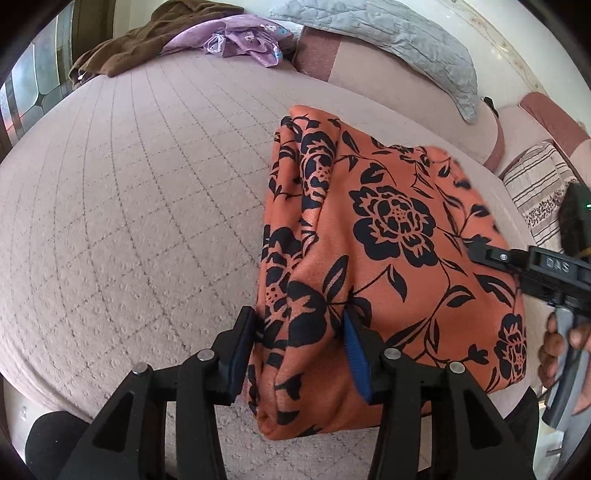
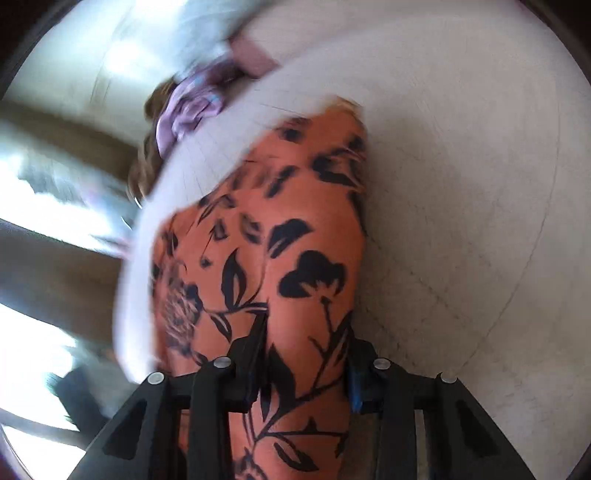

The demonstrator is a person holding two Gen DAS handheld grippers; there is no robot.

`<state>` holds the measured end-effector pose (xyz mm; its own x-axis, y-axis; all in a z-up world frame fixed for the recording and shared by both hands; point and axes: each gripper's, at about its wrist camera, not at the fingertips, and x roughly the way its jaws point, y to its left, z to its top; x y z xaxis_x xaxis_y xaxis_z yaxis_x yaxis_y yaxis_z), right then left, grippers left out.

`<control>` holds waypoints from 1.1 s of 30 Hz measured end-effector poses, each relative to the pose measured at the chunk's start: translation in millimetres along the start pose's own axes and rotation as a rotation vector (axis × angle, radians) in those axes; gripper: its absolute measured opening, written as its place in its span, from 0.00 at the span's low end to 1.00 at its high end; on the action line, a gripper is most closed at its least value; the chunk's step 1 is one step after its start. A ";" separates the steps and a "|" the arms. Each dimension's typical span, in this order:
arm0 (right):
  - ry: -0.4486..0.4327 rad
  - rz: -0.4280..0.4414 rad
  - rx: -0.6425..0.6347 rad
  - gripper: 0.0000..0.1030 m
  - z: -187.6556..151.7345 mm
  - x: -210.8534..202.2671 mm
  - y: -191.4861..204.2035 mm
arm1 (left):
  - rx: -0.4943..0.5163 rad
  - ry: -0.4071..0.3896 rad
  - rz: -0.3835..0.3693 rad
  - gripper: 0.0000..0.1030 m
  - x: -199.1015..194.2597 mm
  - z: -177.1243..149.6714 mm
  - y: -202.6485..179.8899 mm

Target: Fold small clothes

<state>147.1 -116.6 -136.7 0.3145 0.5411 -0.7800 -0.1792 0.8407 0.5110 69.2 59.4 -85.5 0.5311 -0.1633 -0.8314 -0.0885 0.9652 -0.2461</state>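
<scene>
Orange floral garment (image 1: 388, 229), folded, lay on quilted bed (image 1: 147, 203); left gripper (image 1: 301, 332) and right gripper (image 2: 306, 354) each pinched its fabric.

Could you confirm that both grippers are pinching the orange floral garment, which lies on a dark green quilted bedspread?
Not quite: the bedspread is pale pinkish-beige, not dark green, as the left wrist view shows. The rest holds: the left gripper and the right gripper each pinch the orange floral garment.

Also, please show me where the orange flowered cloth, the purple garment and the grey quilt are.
orange flowered cloth (image 1: 399, 221): left wrist view, on its large black flower.
purple garment (image 1: 240, 40): left wrist view, on its crumpled middle.
grey quilt (image 1: 388, 33): left wrist view, on its stitched top.
</scene>
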 end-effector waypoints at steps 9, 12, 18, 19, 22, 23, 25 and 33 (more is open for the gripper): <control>-0.027 0.036 0.125 0.69 -21.9 -19.3 -16.7 | -0.001 -0.008 0.011 0.49 2.1 1.0 -2.9; 0.002 0.034 0.082 0.68 -48.9 -21.2 -9.1 | 0.003 -0.010 0.016 0.49 1.7 0.3 -3.7; 0.020 -0.097 -0.119 0.40 -55.6 -19.1 24.3 | 0.002 0.001 0.029 0.47 -5.0 5.5 -8.1; 0.023 -0.106 -0.121 0.40 -56.0 -18.6 25.2 | 0.002 -0.004 0.034 0.47 -9.0 6.3 -10.8; 0.024 -0.077 -0.073 0.48 -55.9 -16.8 18.2 | -0.004 -0.048 0.031 0.47 -29.0 5.5 -16.3; 0.024 -0.069 -0.050 0.52 -57.0 -19.1 12.7 | -0.006 -0.072 0.018 0.47 -37.3 4.7 -17.2; 0.022 -0.064 -0.021 0.70 -59.9 -21.9 6.4 | -0.005 -0.128 0.014 0.47 -52.2 -0.7 -15.6; 0.004 -0.010 -0.016 0.71 -81.9 -42.3 5.5 | -0.051 0.010 0.009 0.22 -17.9 -8.4 7.9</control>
<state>56.5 -133.2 -130.5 0.3121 0.5329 -0.7865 -0.1906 0.8462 0.4977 51.9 68.3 -76.7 0.5216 -0.1566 -0.8387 -0.1362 0.9551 -0.2631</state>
